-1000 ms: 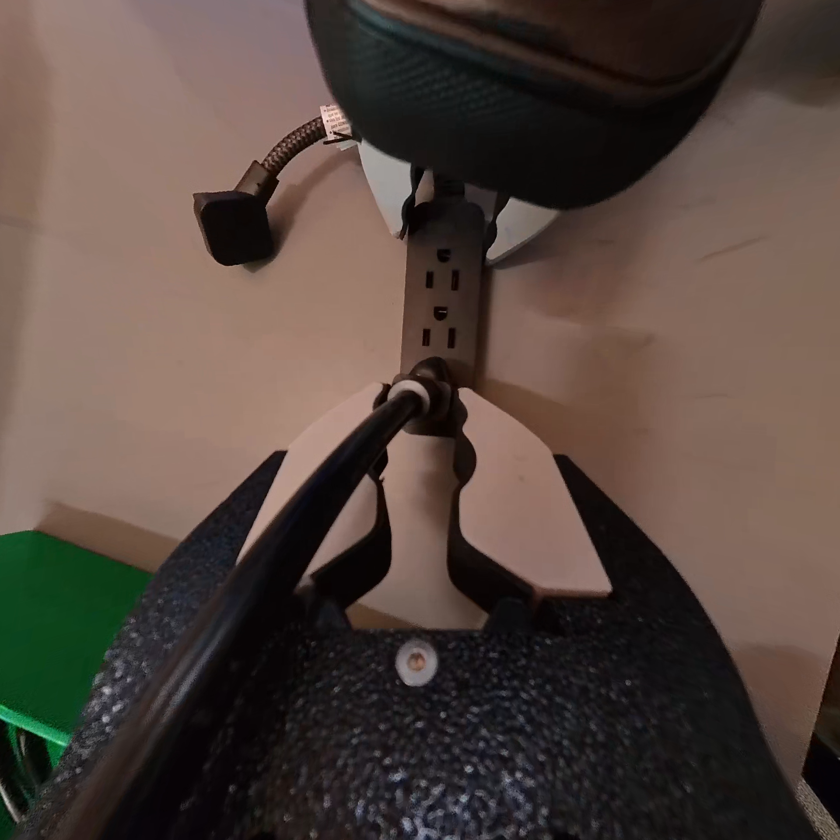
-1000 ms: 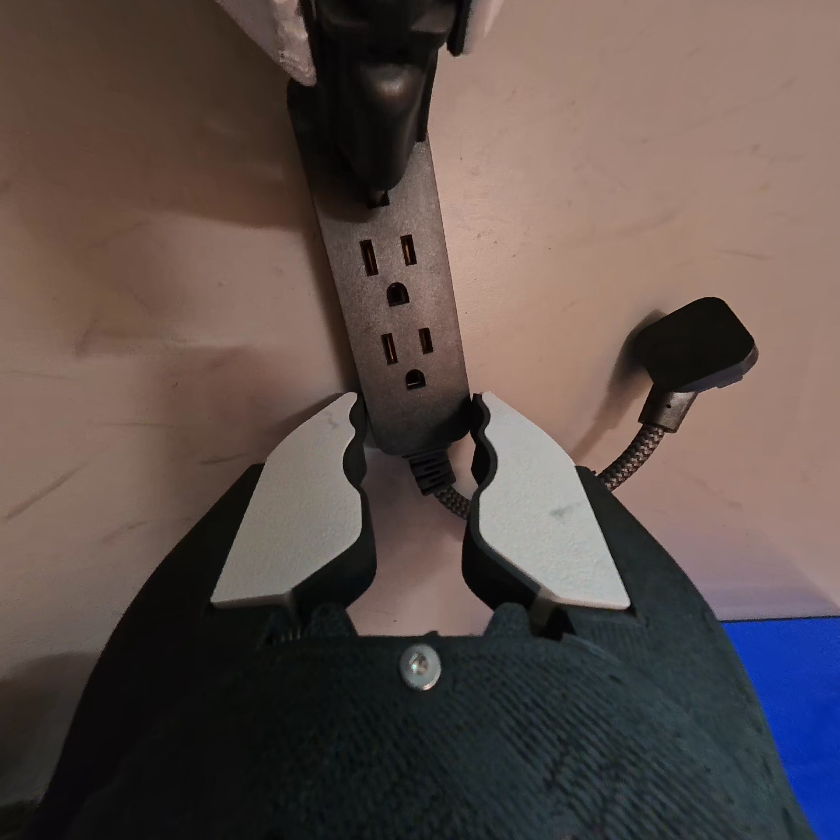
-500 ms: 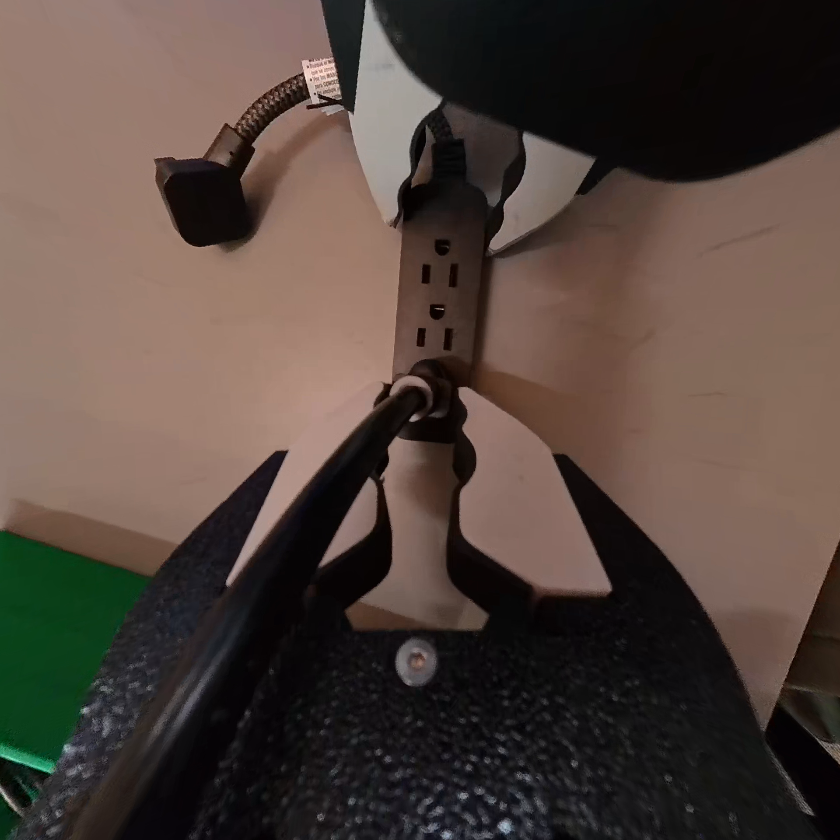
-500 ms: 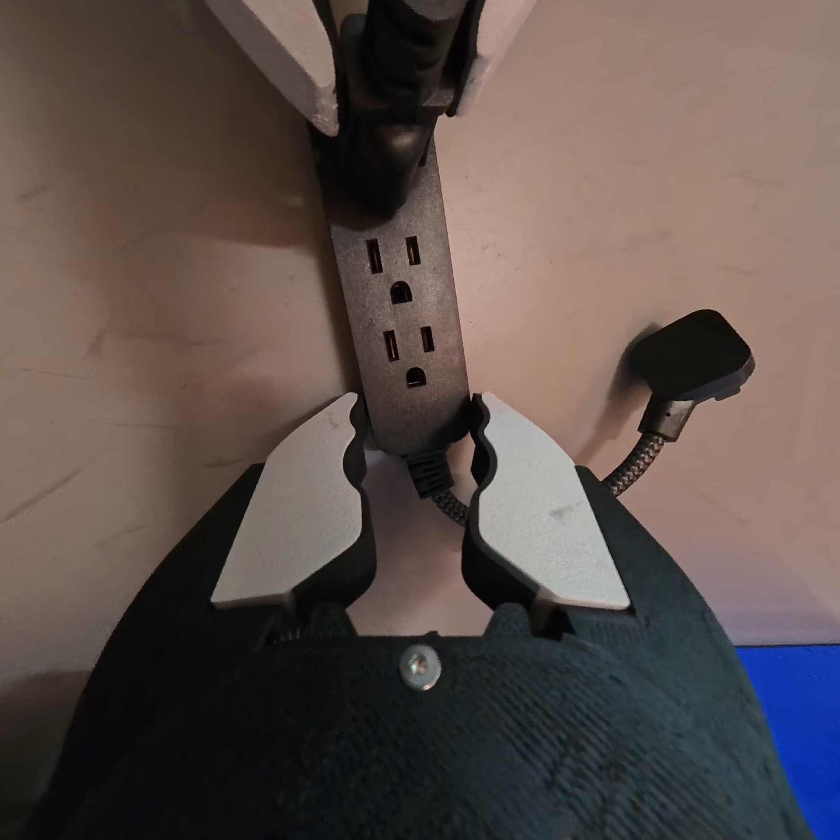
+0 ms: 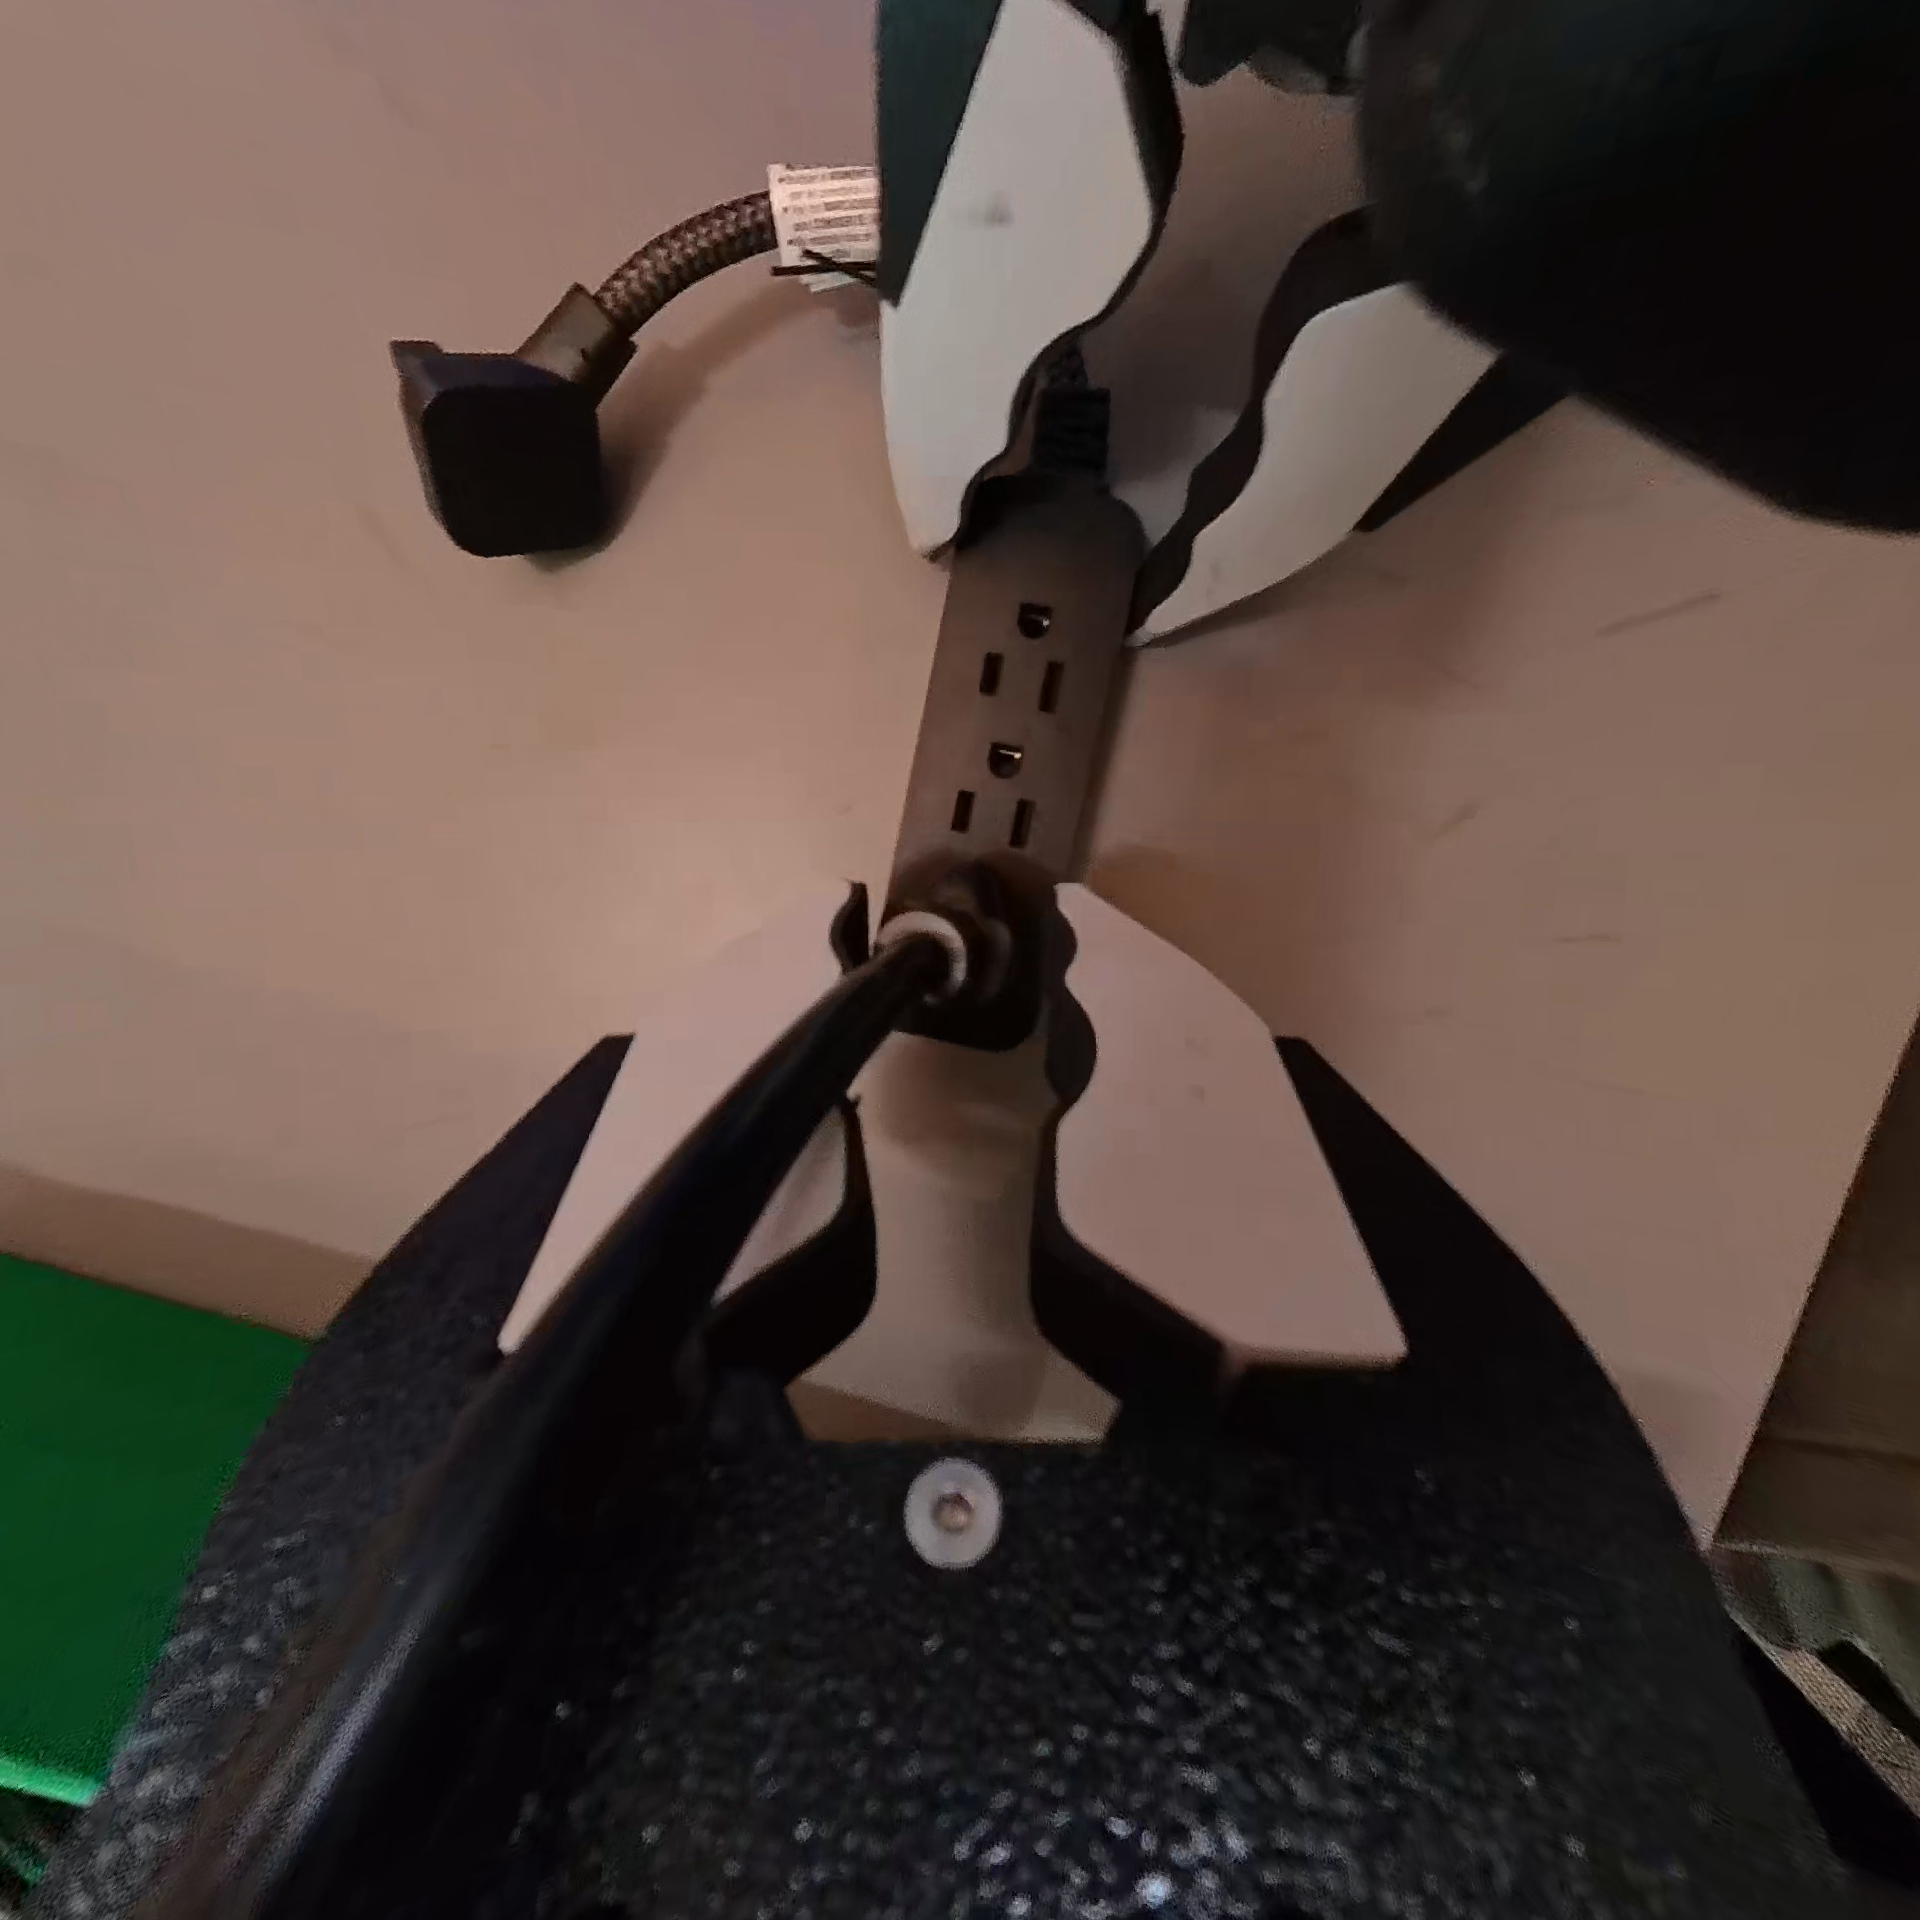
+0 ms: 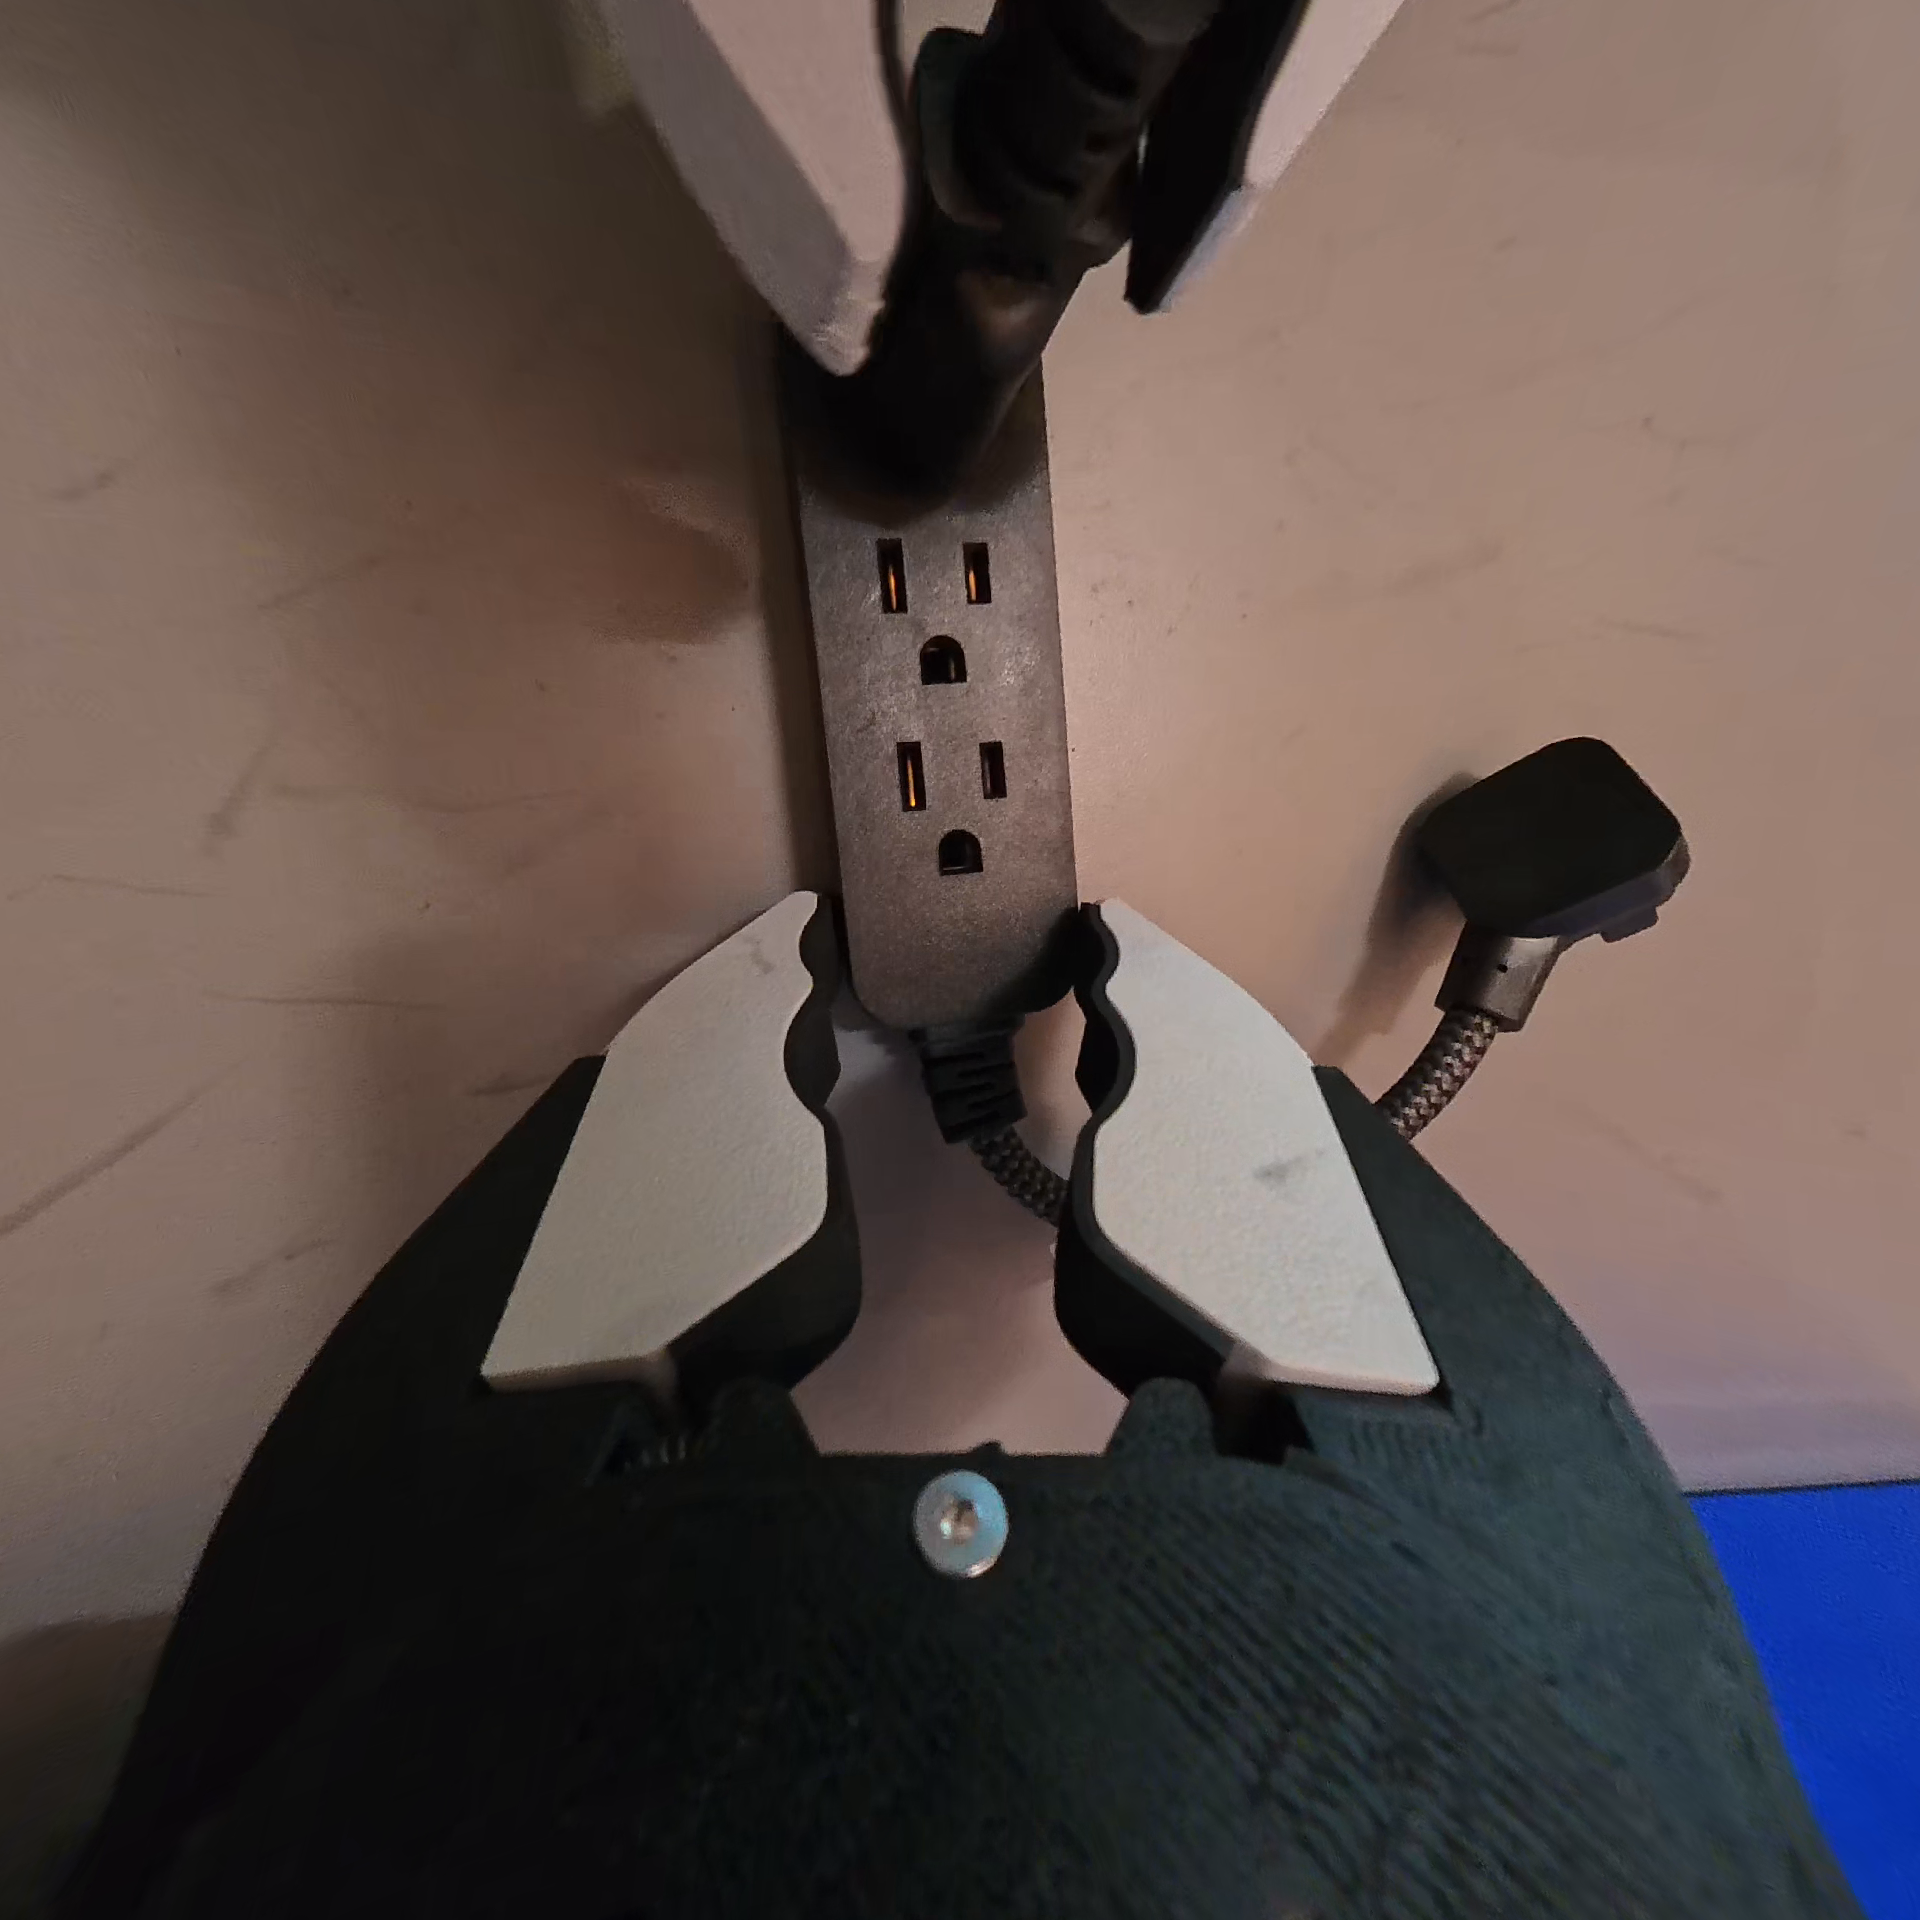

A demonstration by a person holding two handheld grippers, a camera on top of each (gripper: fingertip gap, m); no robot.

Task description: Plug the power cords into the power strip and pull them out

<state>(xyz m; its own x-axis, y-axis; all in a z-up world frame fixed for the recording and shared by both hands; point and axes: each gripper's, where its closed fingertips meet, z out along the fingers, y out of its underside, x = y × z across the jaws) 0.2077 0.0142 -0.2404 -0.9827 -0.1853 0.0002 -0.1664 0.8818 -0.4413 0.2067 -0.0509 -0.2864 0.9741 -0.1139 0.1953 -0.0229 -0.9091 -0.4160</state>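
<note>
A dark power strip (image 5: 1013, 727) lies on the beige table, also in the right wrist view (image 6: 940, 727). My left gripper (image 5: 961, 935) is shut on a black plug (image 5: 971, 987) at the strip's near end socket; its black cord (image 5: 644, 1299) runs back over my left finger. In the right wrist view the plug (image 6: 977, 312) leans, and its prongs are hidden. My right gripper (image 6: 956, 925) is shut on the strip's cord end, one finger on each side. Two sockets between the grippers are bare.
The strip's braided cord (image 6: 1013, 1153) loops to a flat black plug (image 6: 1548, 842) lying on the table, also in the left wrist view (image 5: 509, 457). A green surface (image 5: 104, 1455) lies left, a blue one (image 6: 1818, 1714) right, a cardboard edge (image 5: 1849, 1351) near the table's side.
My left gripper with the plug has come further into the right wrist view and now leans. The right gripper's body has swung up off the strip. Both grips are unchanged.
</note>
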